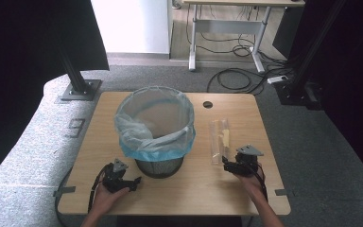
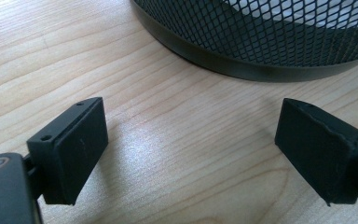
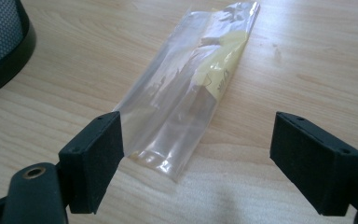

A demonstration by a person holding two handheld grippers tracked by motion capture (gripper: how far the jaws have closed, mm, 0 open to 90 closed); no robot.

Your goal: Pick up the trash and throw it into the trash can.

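Note:
A black mesh waste bin [image 1: 158,130] lined with a pale blue plastic bag stands in the middle of the wooden table [image 1: 227,189]. An empty clear plastic wrapper [image 1: 219,139] with a yellow patch lies flat to the right of the bin. My right gripper [image 1: 228,164] rests open just short of the wrapper's near end; in the right gripper view the wrapper [image 3: 191,93] lies between and beyond the jaws. My left gripper [image 1: 134,182] is open near the front left of the bin, and the bin's base [image 2: 261,51] sits just ahead of its jaws.
A round cable hole [image 1: 208,104] marks the table's far edge. Beyond the table are grey carpet, a black frame post [image 1: 78,85] at the far left, loose cables [image 1: 236,78] and a desk's legs.

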